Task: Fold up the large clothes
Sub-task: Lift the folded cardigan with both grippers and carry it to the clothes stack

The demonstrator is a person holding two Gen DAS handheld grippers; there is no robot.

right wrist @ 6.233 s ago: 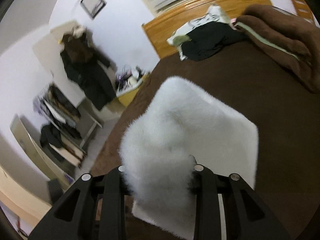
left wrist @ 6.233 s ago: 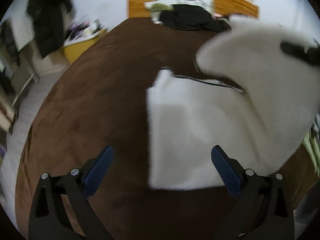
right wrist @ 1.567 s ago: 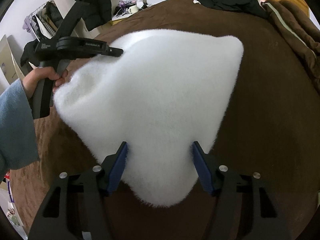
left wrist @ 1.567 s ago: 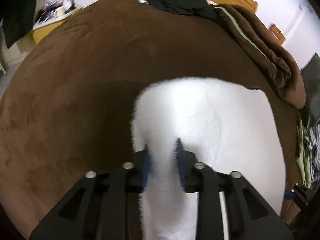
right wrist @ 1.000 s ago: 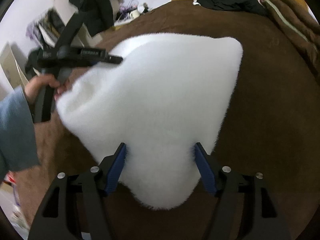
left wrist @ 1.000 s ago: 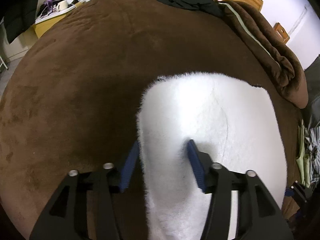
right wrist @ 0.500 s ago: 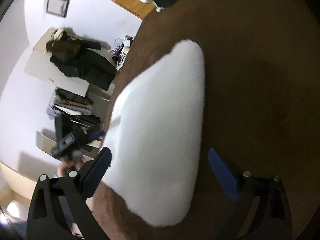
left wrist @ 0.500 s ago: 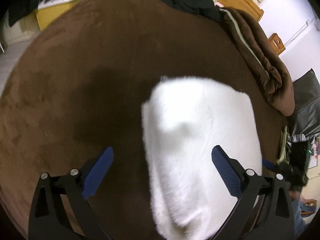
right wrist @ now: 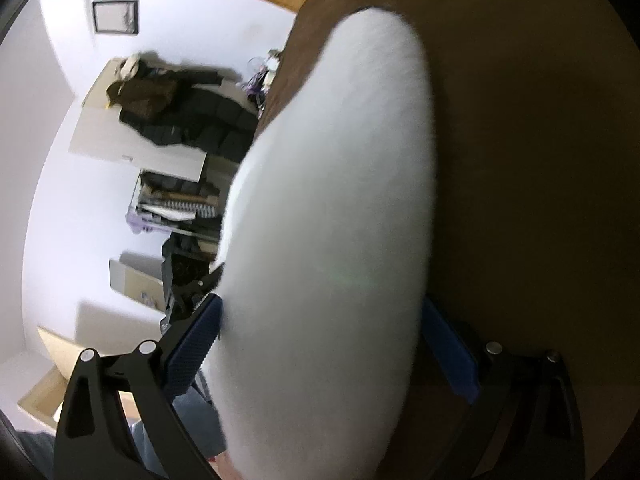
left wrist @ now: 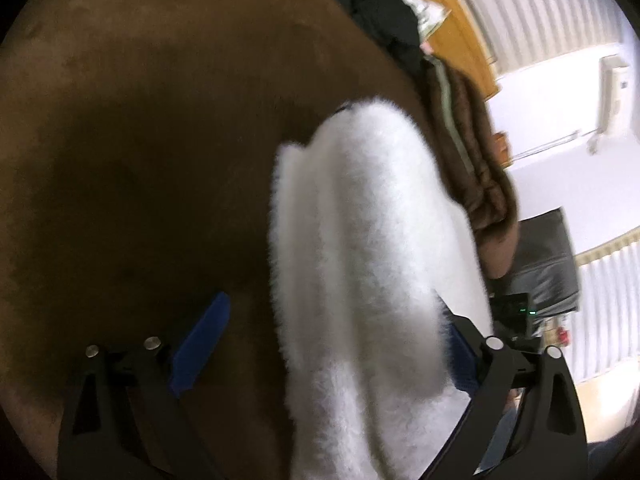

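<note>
A white fluffy garment (left wrist: 368, 240) lies folded in a long bundle on the brown bed cover (left wrist: 140, 140). It also fills the middle of the right wrist view (right wrist: 332, 220). My left gripper (left wrist: 328, 344) is open, its jaws wide apart on either side of the garment's near end. My right gripper (right wrist: 320, 344) is open too, its blue pads either side of the garment's other end. Neither grips the fabric. Both views are tilted and blurred.
A folded brown blanket (left wrist: 468, 136) lies along the bed's far side, with black clothes (left wrist: 380, 12) by the wooden headboard (left wrist: 460, 28). A dark coat (right wrist: 180, 116) hangs on the wall above a cluttered rack (right wrist: 176, 204) beside the bed.
Both grippers let go of the white garment and opened wide. Both have since rolled sideways and drawn back, with the garment left lying on the bed.
</note>
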